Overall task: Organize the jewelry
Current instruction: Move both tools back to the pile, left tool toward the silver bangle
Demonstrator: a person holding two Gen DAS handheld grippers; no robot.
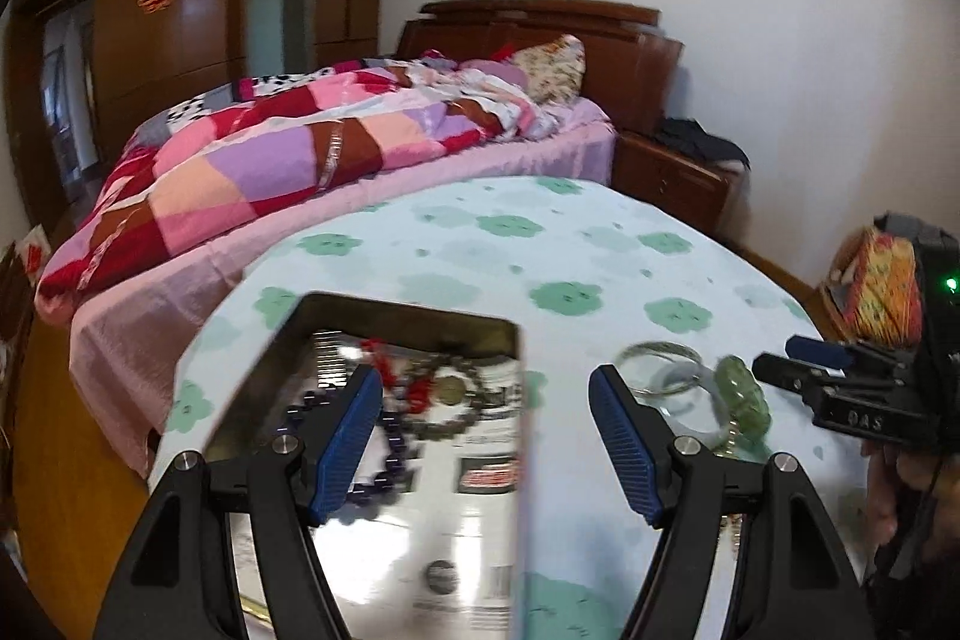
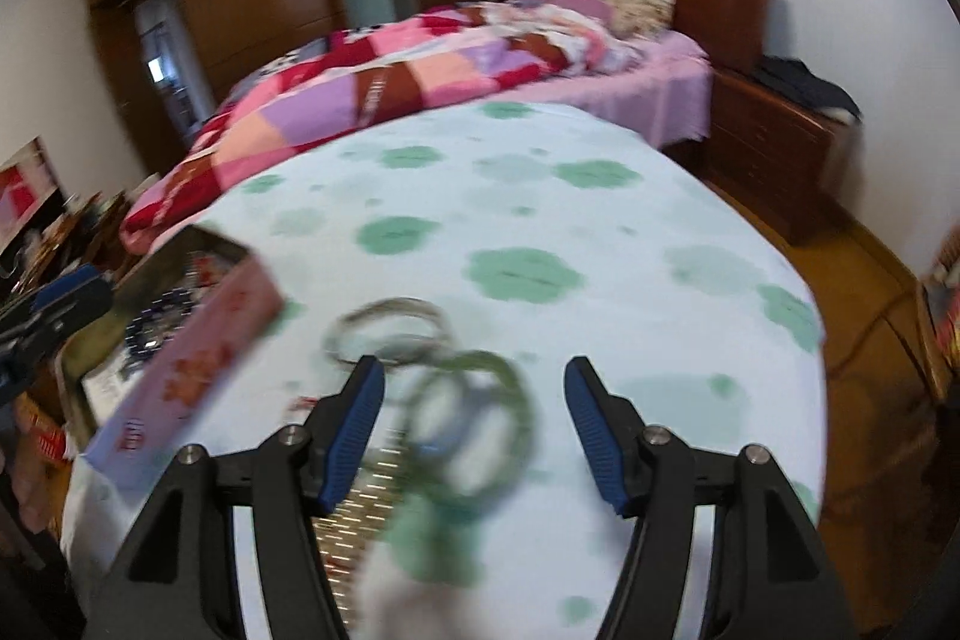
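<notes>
Beads, purple and red strings of them (image 1: 384, 400), already lie in the shiny rectangular metal tin (image 1: 414, 460) beneath my spread, empty left tool (image 1: 486, 436). My right tool (image 2: 474, 430), gaping too, hovers over green and silver bangles (image 2: 444, 388) left on the worktop (image 2: 600, 232).

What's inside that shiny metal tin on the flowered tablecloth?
The shiny metal tin holds a dark purple bead bracelet, a red bead string and a brownish bead bracelet with a round pendant. The left gripper's blue finger covers part of the contents.
</notes>
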